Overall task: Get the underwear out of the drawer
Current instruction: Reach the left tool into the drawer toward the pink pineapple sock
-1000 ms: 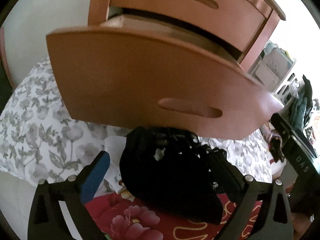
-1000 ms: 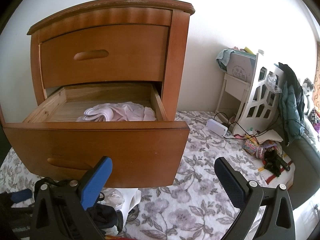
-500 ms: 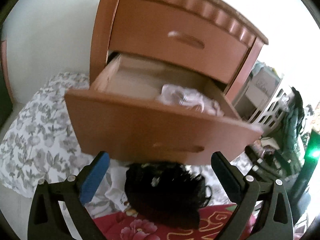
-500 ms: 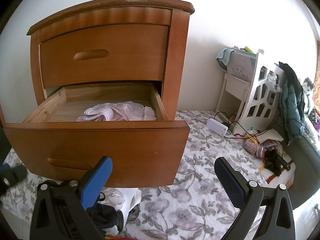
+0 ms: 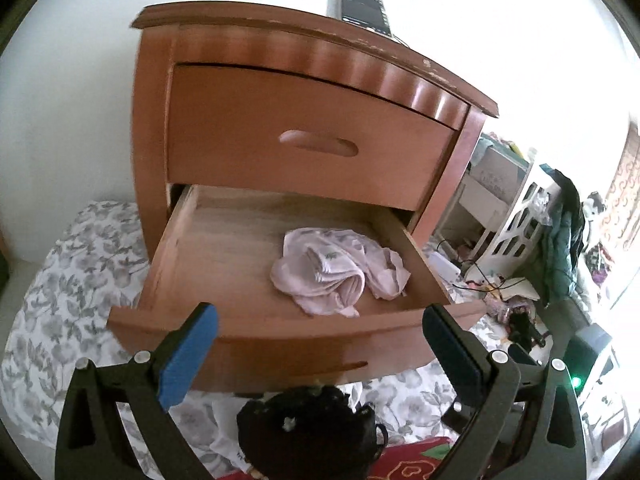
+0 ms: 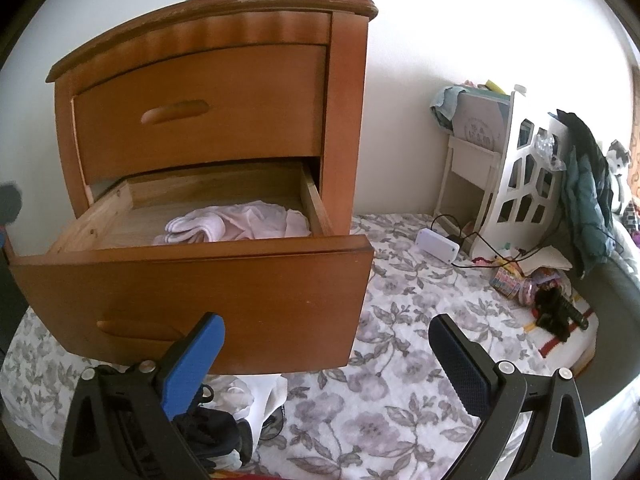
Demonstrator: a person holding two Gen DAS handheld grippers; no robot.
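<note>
A wooden nightstand has its lower drawer pulled out, the upper one closed. Pale pink underwear lies crumpled on the drawer floor toward its right side. My left gripper hovers open above the drawer's front edge, looking down into it, nothing between its fingers. My right gripper stands open lower down in front of the drawer's right corner, also empty. A black garment lies under the drawer front.
The nightstand stands on a floral bedsheet. A phone lies on the nightstand top. A white rack with clothes, a white box with cables and small clutter sit to the right. Dark and white clothes lie below the drawer.
My left gripper has risen from under the drawer front, beside the black garment, to above it, so the drawer's inside shows. My right gripper shifted slightly upward and closer.
</note>
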